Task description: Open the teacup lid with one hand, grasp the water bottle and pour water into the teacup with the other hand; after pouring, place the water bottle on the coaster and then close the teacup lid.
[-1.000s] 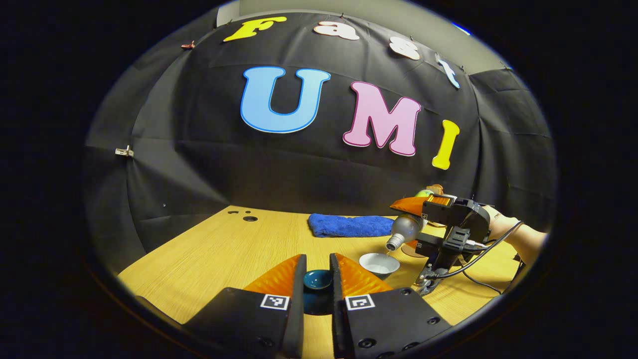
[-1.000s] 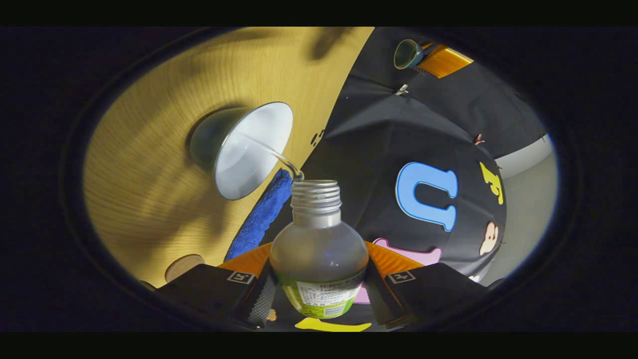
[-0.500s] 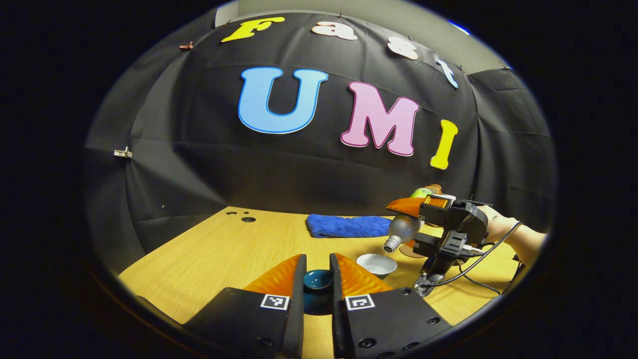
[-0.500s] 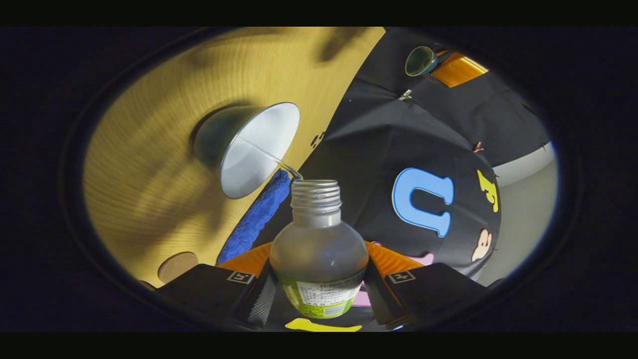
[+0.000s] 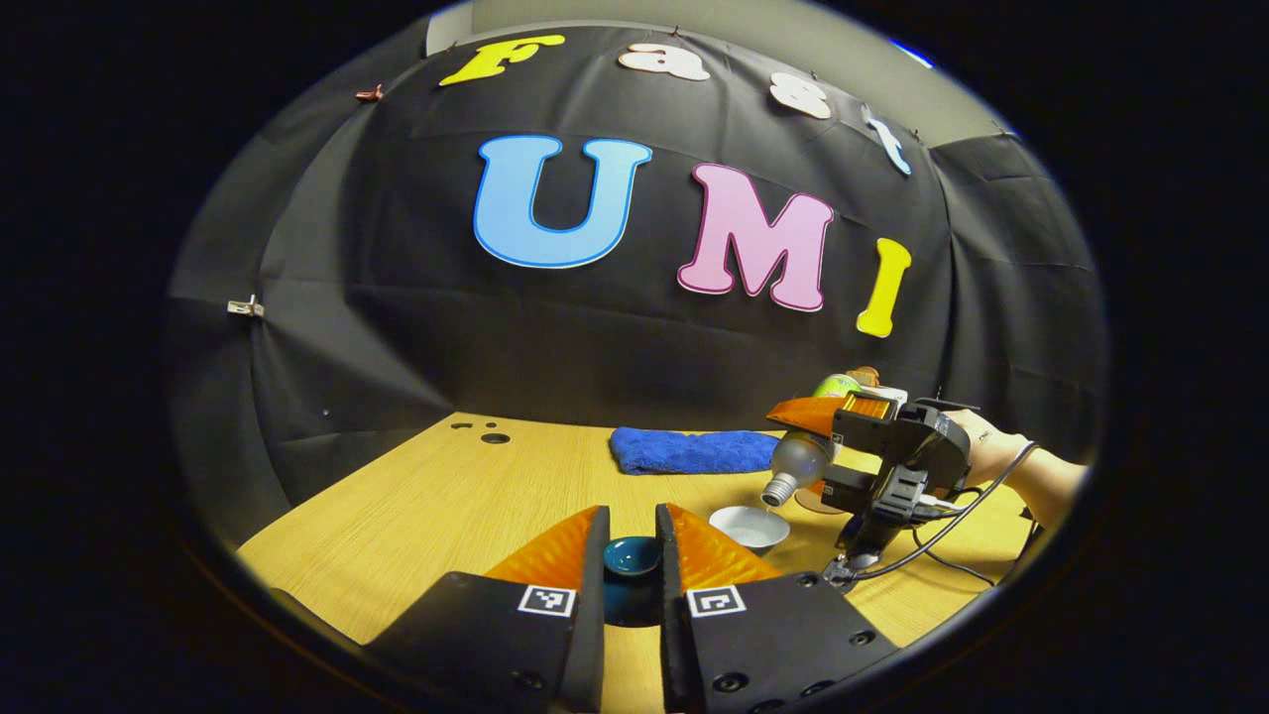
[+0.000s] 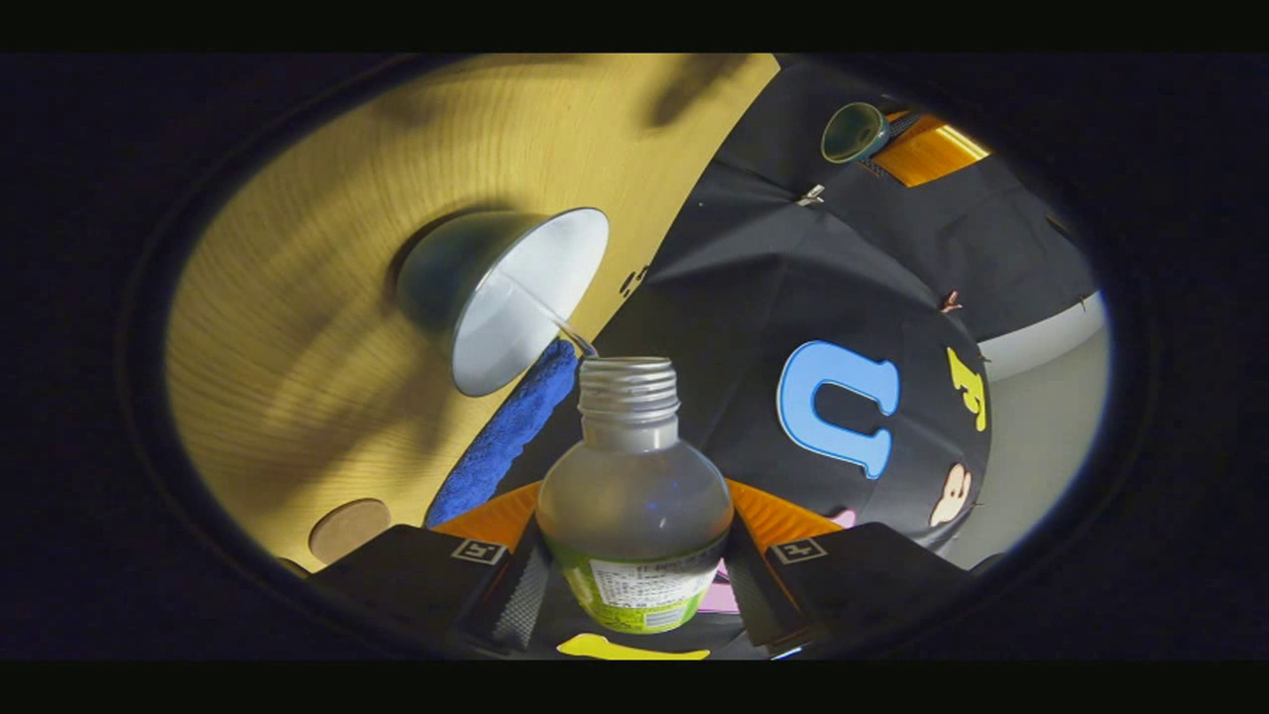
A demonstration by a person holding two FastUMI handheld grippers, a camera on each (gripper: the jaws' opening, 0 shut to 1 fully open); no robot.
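My left gripper (image 5: 633,540) is shut on the dark teal teacup lid (image 5: 632,555), held above the wooden table (image 5: 466,501). To its right the open teacup (image 5: 749,527) stands on the table, white inside. My right gripper (image 6: 634,535) is shut on the clear water bottle (image 6: 634,496), uncapped with a green label, tilted mouth-down over the teacup (image 6: 516,297). A thin stream of water runs from the bottle mouth into the cup. In the left gripper view the bottle (image 5: 796,458) hangs over the cup, held by the right gripper (image 5: 843,421) and a hand (image 5: 991,446). The round coaster (image 6: 349,529) lies on the table.
A folded blue towel (image 5: 692,448) lies at the back of the table near the black cloth wall; the towel (image 6: 506,431) also sits behind the cup in the right gripper view. Small holes (image 5: 493,436) mark the table's far left. A cable (image 5: 932,555) trails from the right gripper.
The bottle keeps pouring; in the right gripper view the cup and coaster have slid slightly right as the gripper rolls further. The left gripper and lid have stayed still.
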